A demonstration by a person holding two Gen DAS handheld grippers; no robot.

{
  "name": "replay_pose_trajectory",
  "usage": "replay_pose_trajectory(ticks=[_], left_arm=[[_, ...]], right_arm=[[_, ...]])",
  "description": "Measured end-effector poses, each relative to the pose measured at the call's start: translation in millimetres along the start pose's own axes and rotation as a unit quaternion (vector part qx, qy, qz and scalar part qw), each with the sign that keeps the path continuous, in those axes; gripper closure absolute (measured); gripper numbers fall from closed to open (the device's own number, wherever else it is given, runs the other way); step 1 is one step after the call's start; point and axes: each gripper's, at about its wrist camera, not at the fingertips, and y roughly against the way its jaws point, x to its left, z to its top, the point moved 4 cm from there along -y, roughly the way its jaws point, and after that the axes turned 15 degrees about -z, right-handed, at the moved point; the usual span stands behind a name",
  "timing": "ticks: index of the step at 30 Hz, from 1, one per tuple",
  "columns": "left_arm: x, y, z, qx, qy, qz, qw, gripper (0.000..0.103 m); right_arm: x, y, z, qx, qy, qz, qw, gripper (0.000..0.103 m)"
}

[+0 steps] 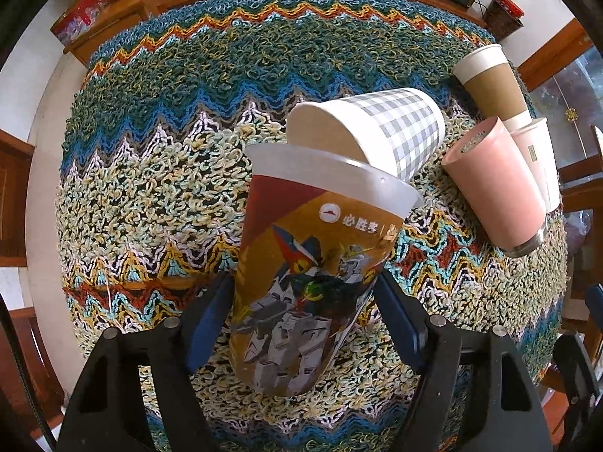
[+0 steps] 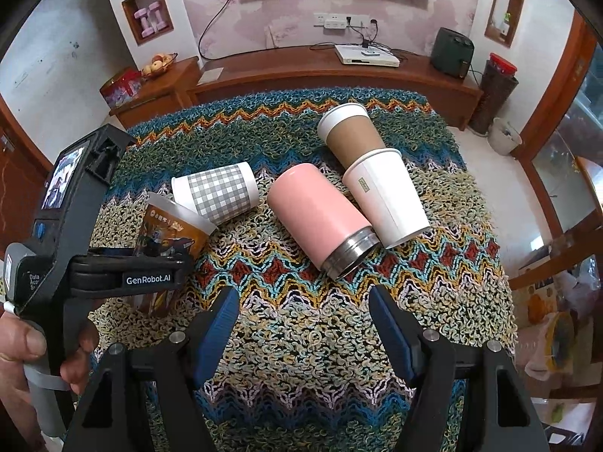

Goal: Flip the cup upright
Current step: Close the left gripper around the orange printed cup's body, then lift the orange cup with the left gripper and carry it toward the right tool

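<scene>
- The left gripper [image 1: 303, 312] is clamped on the printed cup [image 1: 301, 286]; both blue pads [image 1: 209, 324] press against its lower sides.
- The printed cup stands mouth up, leaning slightly, near the left part of the knitted zigzag cloth [image 1: 150, 188]. Whether its base rests on the cloth cannot be told.
- Writing on the printed cup: a round red-and-white logo followed by Chinese characters, above a picture of a white, blue and red armoured robot figure. The band below its rim is frosted and translucent.
- Seen from the right wrist view, the left gripper body carries the label "GenRobot.AI" in white, plus small partly hidden lettering beginning "Data".
- The right gripper [image 2: 303, 324] is spread wide, holding nothing, above the near part of the cloth.
- A grey-checked paper cup [image 2: 216, 197] lies on its side just behind the printed cup, apparently touching its rim.
- A pink tumbler [image 2: 318, 218] with a metal threaded end lies on its side near the middle.
- A white cup [image 2: 384, 197] with a small unreadable tag lies against the tumbler; a brown-sleeved paper cup [image 2: 350, 137] lies behind, touching the white cup.
- In the background, a wooden TV bench [image 2: 264, 75] carries a white set-top box [image 2: 367, 54].
</scene>
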Motion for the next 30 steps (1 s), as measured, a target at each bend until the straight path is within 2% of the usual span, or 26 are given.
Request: replay_pose_trajectory(ticks=[6, 11, 19, 26, 27, 30], left_arm=[[-15.3, 12.8, -7.5, -0.006, -0.01, -0.01, 0.9999, 0.026], [-33.0, 37.3, -28.1, -0.015, -0.014, -0.015, 0.9997, 0.026], [-28.5, 58.7, -49.6, -0.034, 0.008, -0.011, 0.9993, 0.027], [-44.7, 74.8, -78.5, -0.049, 0.015, -0.01, 0.9986, 0.027], [-47.1, 76.1, -83.8, -0.033, 0.015, -0.018, 0.9992, 0.027], [-55.4, 77.4, -97.7, -0.038, 0.015, -0.018, 0.999, 0.028]], right_arm=[[-4.2, 5.8, -2.7, 0.0, -0.002, -0.003, 1.0, 0.031], [-7.7, 13.7, -5.3, -0.007, 0.001, 0.002, 1.0, 0.031], [-14.4, 19.3, -20.5, -0.008, 0.016, 0.021, 1.0, 0.031], [-31.9, 37.1, -35.7, -0.024, 0.019, 0.027, 0.999, 0.031], [-33.9, 39.0, -38.5, -0.025, 0.019, 0.028, 0.999, 0.031], [-39.1, 42.4, -47.1, -0.026, 0.019, 0.031, 0.999, 0.031]])
